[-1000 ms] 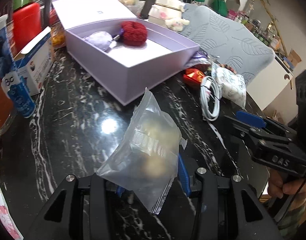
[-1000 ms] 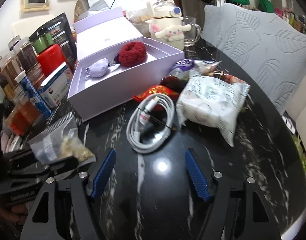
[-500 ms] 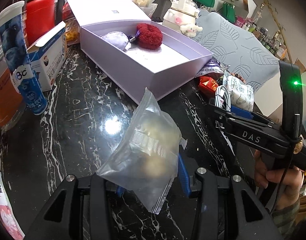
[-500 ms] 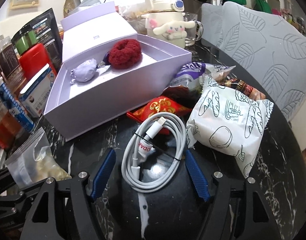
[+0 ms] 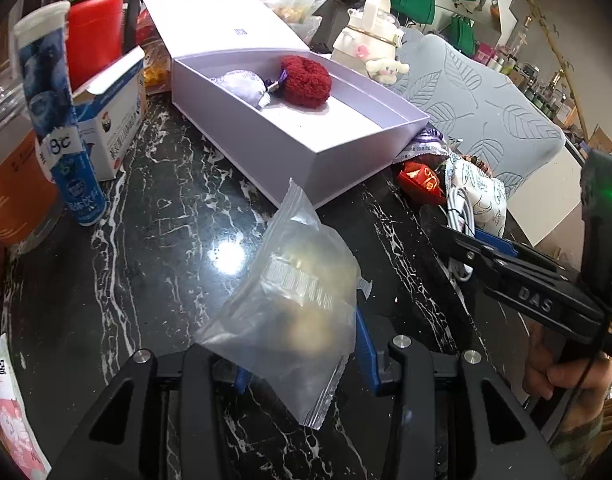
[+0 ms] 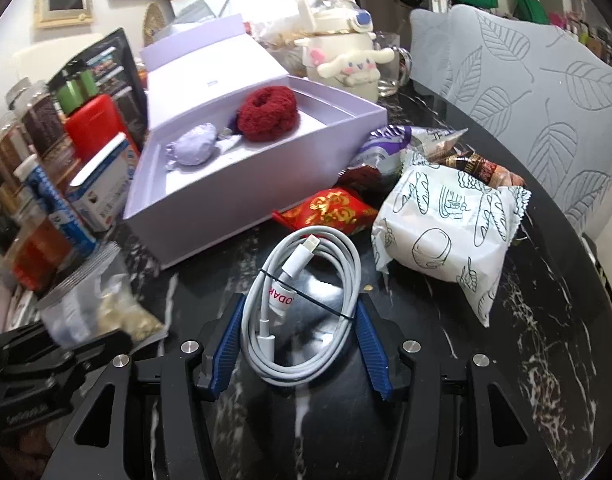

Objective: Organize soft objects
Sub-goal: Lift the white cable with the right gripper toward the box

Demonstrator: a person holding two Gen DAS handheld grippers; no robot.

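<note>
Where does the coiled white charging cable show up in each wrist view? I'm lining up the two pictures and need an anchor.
Left wrist view: the coiled white charging cable is at the right edge of the middle, mostly hidden behind the right claw.
Right wrist view: it lies centre-bottom, between the right claw's closing blue pads.
Shared landmark: the open lilac cardboard box holding a fuzzy dark-red scrunchie.

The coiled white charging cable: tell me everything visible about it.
The white charging cable lies flat on the black marble table, looped into an oval coil and cinched by a thin black tie and a white label with red letters. Both plug ends show. It sits between the right claw's blue pads, which are closing around it.
</note>
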